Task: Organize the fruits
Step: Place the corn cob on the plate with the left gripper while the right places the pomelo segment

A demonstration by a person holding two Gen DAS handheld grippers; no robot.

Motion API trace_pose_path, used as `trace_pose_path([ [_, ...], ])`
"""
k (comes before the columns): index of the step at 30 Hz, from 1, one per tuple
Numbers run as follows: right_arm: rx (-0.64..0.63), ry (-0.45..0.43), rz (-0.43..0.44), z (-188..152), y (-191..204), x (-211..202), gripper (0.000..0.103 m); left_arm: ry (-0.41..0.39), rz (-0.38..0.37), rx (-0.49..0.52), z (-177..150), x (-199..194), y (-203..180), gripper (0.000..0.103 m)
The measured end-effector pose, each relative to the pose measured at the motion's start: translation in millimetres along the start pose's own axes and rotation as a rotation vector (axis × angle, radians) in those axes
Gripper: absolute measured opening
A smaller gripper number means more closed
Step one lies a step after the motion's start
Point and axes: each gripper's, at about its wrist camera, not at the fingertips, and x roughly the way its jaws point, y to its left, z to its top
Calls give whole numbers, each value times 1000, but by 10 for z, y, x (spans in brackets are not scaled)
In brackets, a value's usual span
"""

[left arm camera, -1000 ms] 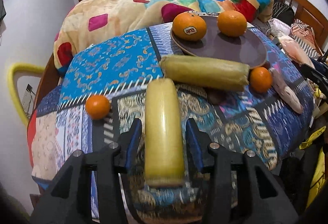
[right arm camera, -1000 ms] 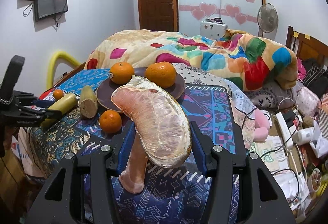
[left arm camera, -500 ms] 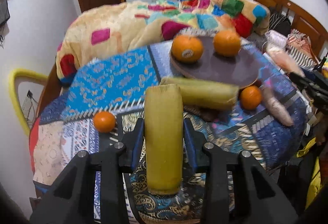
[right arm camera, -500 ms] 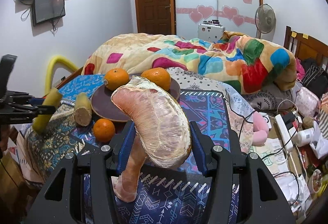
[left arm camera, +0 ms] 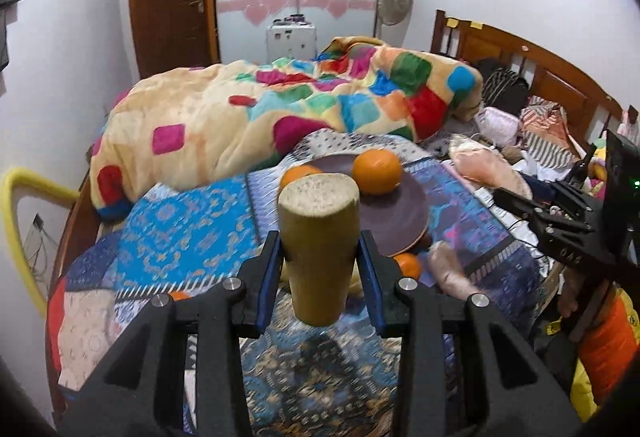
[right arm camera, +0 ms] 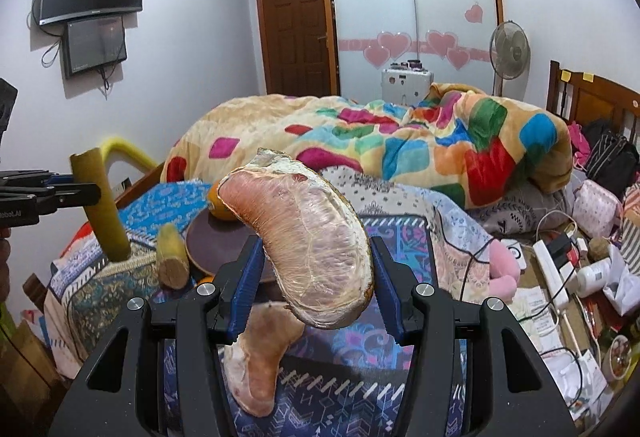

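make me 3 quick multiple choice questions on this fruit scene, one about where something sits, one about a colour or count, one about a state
1. Where does the second pomelo segment lie?
A. on the patterned cloth below the right gripper
B. on the dark plate
C. on the colourful blanket

2. What colour is the plate?
A. white
B. dark brown-purple
C. yellow

3. What is the left gripper doing?
A. hanging open over nothing
B. shut on an orange
C. shut on the yellow-green stalk piece, lifted off the cloth

Answers:
1 A: the right wrist view shows it flat on the cloth under the right gripper, which grips the other pomelo segment.
2 B: its bare surface beside the orange is dark.
3 C: both blue pads press its sides, and its lower end hangs clear.
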Motion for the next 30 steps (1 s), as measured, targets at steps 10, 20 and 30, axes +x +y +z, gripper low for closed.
trace_pose_path([
  [10,0,-20,13,95,-14,149,49,-37,-63,9,244,267,-238,37],
  [20,-15,-1,24,119,-44,397,49,46,-64,-20,295,803,-223,37],
  [30,-25,17,39,127,-40,585,49,75,-82,-19,377,1169,-195,37],
])
